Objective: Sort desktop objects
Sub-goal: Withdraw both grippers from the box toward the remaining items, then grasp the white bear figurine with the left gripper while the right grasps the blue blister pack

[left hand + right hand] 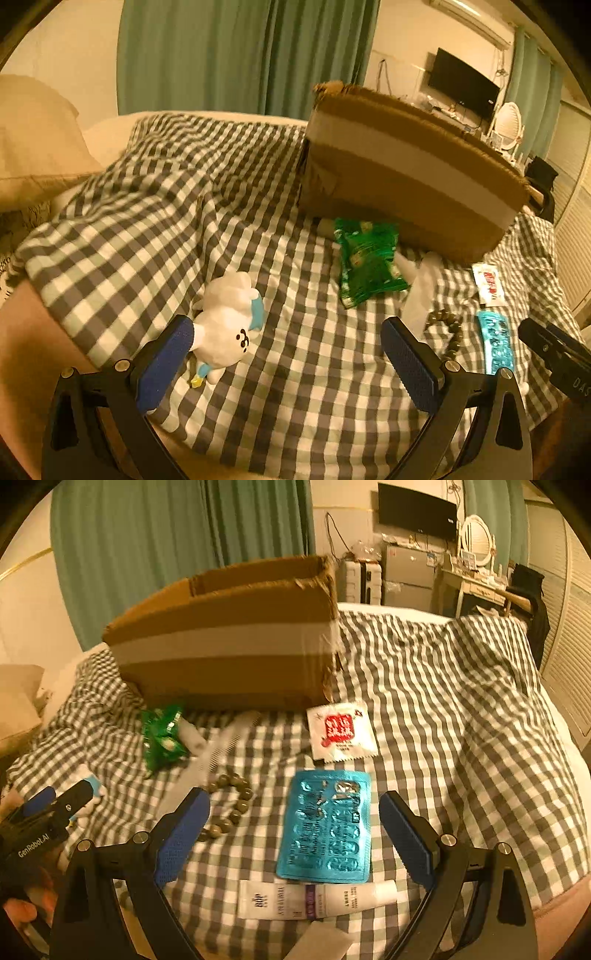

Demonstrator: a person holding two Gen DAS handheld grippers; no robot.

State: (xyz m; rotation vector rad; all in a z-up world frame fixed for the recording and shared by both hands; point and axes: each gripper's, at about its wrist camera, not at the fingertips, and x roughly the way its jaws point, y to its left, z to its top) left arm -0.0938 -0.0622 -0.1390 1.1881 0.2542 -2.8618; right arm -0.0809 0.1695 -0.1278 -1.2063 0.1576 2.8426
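Note:
An open cardboard box [406, 177] [229, 646] stands on a checked cloth [166, 221]. My left gripper [286, 354] is open and empty; a white plush toy [227, 325] lies by its left finger. A green snack packet [367, 258] [162, 738] lies before the box. My right gripper [295, 827] is open and empty over a blue blister pack [327, 834] [495, 343]. A bead bracelet [229, 805] [448, 332], a clear comb [218, 749], a white-and-red sachet [341, 731] [487, 284] and a white tube [314, 899] lie nearby.
A pillow [33, 147] lies at the far left. Green curtains [240, 55] hang behind. A TV [417, 509], a dresser with a mirror [476, 535] and a louvred door [569, 657] stand at the right.

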